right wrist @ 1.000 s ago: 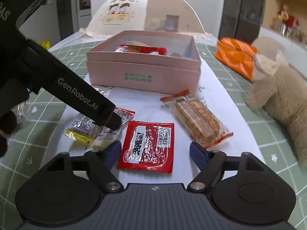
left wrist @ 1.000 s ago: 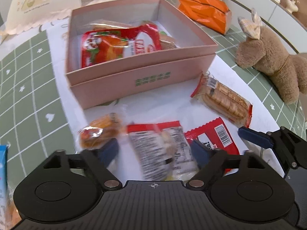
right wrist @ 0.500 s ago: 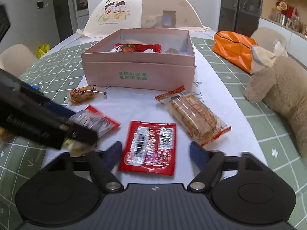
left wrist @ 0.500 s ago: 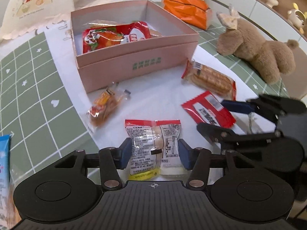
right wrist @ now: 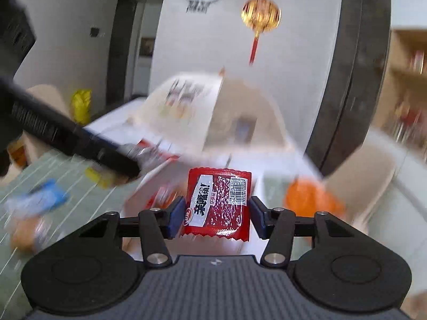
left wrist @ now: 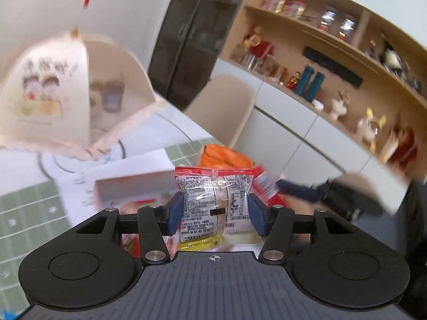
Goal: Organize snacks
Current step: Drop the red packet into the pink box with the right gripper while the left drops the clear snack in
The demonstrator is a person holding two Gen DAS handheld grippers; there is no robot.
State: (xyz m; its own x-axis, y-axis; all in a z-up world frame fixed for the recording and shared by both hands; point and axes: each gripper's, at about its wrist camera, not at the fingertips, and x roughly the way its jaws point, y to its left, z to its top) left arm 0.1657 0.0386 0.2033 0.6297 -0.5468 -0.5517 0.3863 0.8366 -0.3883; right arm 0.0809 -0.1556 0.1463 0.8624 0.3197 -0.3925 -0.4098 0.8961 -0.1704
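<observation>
My left gripper (left wrist: 214, 213) is shut on a clear snack packet with a red top and yellow bottom (left wrist: 213, 205), held up in the air above the pink box (left wrist: 128, 186). My right gripper (right wrist: 216, 213) is shut on a red snack packet (right wrist: 217, 202), also lifted, with the blurred pink box (right wrist: 149, 186) below and behind it. The left gripper's arm shows in the right wrist view (right wrist: 66, 138) at the left. The right gripper shows blurred in the left wrist view (left wrist: 333, 194) at the right.
A mesh food cover (left wrist: 53, 93) stands at the back of the table. An orange bag (left wrist: 224, 157) lies behind the box. A blue packet (right wrist: 45, 194) and an orange snack (right wrist: 26, 232) lie blurred at the left. A chair (left wrist: 221, 109) stands behind the table.
Both grippers closed on their packets and lifted them off the table. Both cameras tilted up and moved toward the pink box; the views are motion-blurred.
</observation>
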